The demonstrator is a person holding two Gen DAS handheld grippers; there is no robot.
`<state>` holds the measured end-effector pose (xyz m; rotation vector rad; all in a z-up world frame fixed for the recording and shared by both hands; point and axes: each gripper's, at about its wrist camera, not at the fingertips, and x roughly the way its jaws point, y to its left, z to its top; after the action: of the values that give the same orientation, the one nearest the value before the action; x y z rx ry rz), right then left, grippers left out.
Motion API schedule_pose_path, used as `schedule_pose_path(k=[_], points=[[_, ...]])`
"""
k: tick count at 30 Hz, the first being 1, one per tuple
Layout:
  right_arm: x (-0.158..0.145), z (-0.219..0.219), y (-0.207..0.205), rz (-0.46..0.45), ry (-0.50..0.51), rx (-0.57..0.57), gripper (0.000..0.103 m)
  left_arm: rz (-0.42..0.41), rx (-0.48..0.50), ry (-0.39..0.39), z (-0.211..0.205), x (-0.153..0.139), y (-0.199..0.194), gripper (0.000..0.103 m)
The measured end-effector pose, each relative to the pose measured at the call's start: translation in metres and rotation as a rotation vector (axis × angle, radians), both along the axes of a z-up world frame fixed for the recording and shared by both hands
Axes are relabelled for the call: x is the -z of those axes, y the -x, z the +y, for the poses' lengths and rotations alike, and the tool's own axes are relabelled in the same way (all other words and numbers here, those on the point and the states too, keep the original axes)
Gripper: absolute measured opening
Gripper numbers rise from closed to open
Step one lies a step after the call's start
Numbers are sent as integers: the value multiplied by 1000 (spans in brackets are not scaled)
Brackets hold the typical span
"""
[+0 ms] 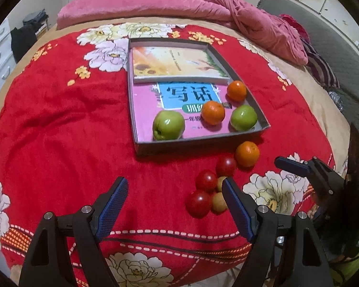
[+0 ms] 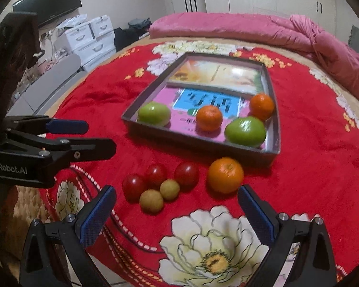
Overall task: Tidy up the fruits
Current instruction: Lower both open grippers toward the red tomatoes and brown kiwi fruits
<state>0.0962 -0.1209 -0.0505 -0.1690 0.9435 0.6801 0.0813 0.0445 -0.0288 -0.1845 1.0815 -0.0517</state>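
Note:
A grey tray (image 1: 198, 141) (image 2: 193, 141) on the red blanket holds two green apples (image 1: 168, 124) (image 2: 245, 131) and two oranges (image 1: 213, 112) (image 2: 209, 118) on top of books. In front of the tray lie a third orange (image 1: 247, 154) (image 2: 225, 175), three red tomatoes (image 1: 198, 203) (image 2: 186, 173) and two small tan fruits (image 1: 219, 202) (image 2: 151, 201). My left gripper (image 1: 174, 189) is open and empty, left of the loose fruit. My right gripper (image 2: 176, 198) is open and empty, just short of the loose fruit. Each gripper shows in the other's view.
A red flowered blanket (image 1: 59, 131) covers the bed. A pink quilt (image 1: 203, 7) is bunched at the far side. White drawers (image 2: 91, 40) and a dark screen (image 2: 47, 2) stand at the left beyond the bed. A grey headboard (image 1: 335, 55) is at the right.

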Motion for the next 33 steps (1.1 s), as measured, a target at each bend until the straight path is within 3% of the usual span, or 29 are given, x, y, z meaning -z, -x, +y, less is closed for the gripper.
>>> schedule_pose_path(k=[11, 19, 27, 33], points=[[21, 9, 9, 24, 56, -31, 99, 74, 46, 21, -5, 22, 4, 81], [30, 12, 8, 55, 38, -63, 63, 116, 82, 53, -10, 35, 3, 81], [36, 21, 12, 51, 18, -116, 44, 135, 108, 104, -15, 43, 0, 58], [40, 27, 9, 37, 22, -134, 42, 141, 117, 126, -16, 48, -5, 48]])
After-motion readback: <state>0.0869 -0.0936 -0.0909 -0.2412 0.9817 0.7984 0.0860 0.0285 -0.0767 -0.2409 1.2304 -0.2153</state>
